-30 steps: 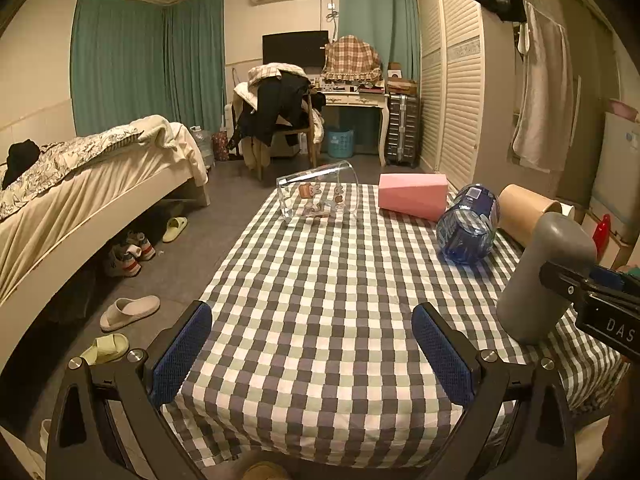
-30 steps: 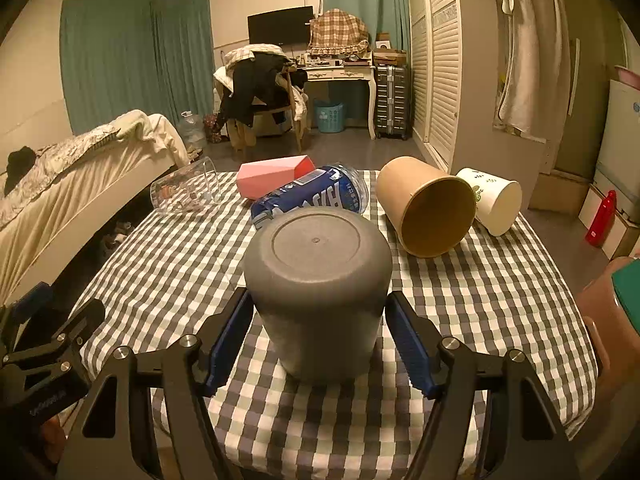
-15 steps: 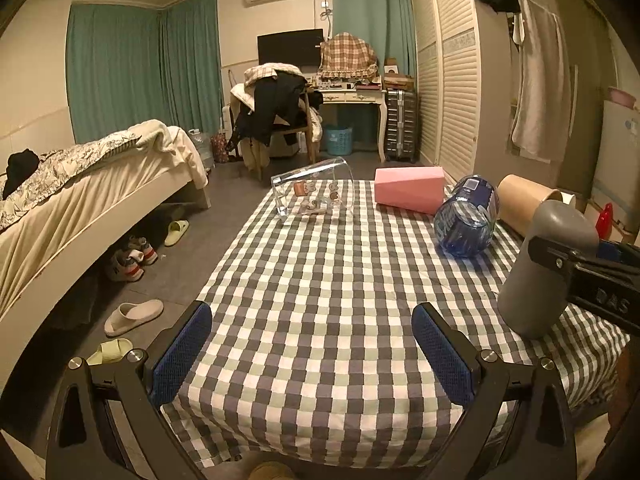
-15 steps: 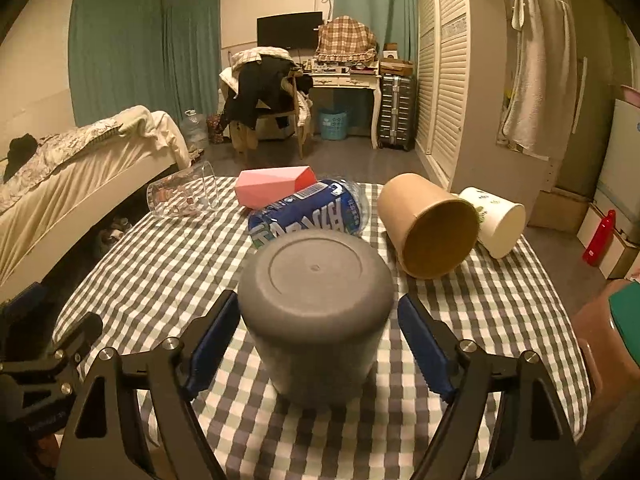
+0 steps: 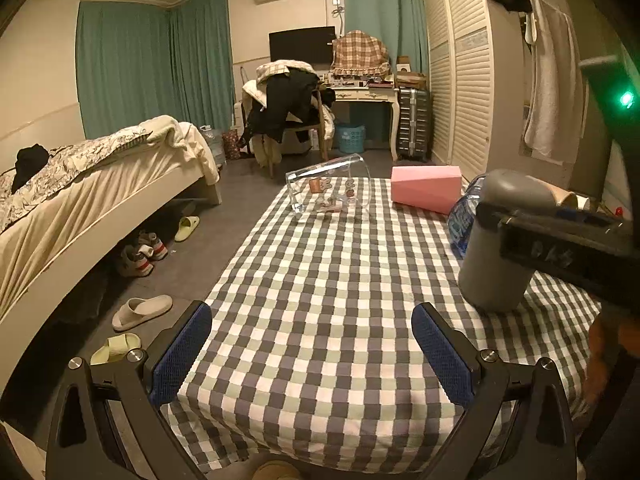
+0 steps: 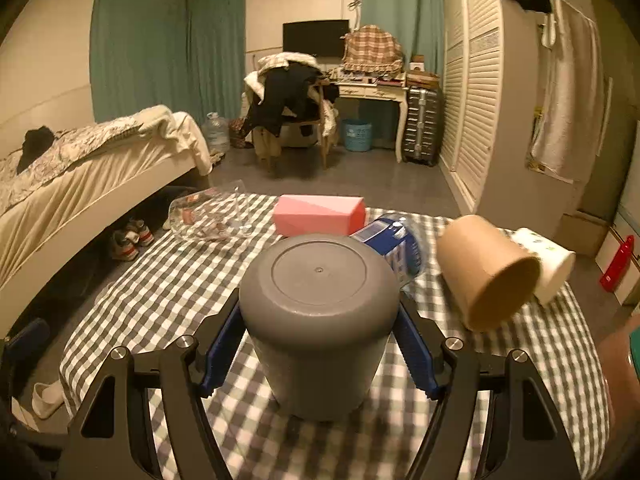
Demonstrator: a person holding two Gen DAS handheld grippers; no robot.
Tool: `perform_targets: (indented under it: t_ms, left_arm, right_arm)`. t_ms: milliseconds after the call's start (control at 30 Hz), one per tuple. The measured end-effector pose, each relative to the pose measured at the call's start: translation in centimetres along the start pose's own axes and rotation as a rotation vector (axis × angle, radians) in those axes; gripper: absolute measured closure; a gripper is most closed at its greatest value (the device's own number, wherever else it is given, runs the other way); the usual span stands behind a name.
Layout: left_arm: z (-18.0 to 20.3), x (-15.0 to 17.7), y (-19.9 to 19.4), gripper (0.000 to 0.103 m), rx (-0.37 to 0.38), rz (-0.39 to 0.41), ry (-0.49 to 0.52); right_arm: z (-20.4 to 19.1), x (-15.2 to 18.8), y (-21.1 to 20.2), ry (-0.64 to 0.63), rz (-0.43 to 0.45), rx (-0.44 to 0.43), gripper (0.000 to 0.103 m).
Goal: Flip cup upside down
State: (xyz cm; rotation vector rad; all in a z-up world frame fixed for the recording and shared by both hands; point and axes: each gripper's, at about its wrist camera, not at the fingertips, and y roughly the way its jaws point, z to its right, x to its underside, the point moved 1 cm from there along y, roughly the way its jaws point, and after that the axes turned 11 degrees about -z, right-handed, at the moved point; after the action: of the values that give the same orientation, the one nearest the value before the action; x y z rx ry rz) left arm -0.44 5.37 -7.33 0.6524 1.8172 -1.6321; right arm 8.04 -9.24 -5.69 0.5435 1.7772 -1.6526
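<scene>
The right gripper (image 6: 320,344) clasps the inverted grey cup (image 6: 318,320) on the table (image 6: 160,280); the left gripper (image 5: 312,354) gapes wide, empty; a brown cup (image 6: 486,272) lies at two o'clock.

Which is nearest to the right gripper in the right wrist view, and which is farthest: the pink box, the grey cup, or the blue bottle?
1. grey cup: upside down between the fingers of the right gripper.
2. blue bottle: lying just behind the cup, slightly right.
3. pink box: at the far edge of the checked table.
</scene>
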Motion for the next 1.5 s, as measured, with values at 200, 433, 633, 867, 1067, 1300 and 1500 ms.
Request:
perform_targets:
  t_ms: [200, 433, 633, 867, 1067, 1300, 1500]
  left_arm:
    - [-0.3, -0.2, 0.6, 0.000, -0.018, -0.012, -0.004]
    - [-0.2, -0.1, -0.1, 0.000, 0.017, 0.011, -0.025]
    - [1.0, 0.0, -1.5, 0.000, 0.029, 0.053, 0.016]
    - [3.1, 0.0, -4.2, 0.000, 0.098, 0.098, 0.025]
    - [5.0, 0.4, -6.5, 0.000, 0.101, 0.138, 0.032]
    - [5.9, 0.3, -6.4, 0.000, 0.109, 0.150, 0.016]
    - [5.7, 0.3, -5.8, 0.000, 0.099, 0.156, -0.006]
  right_arm:
    - [-0.2, 0.3, 0.4, -0.006, 0.018, -0.004, 0.032]
    - [0.7, 0.6, -0.3, -0.005, 0.026, -0.040, 0.032]
    - [2.3, 0.3, -5.9, -0.009, 0.128, -0.080, 0.021]
    - [6.1, 2.4, -11.5, 0.023, 0.164, -0.010, 0.016]
    - [9.5, 5.9, -12.9, 0.079, 0.148, 0.043, 0.016]
    - [11.0, 7.1, -11.5, 0.090, 0.164, 0.102, 0.005]
    - [11.2, 7.3, -9.7, 0.091, 0.147, 0.116, 0.001]
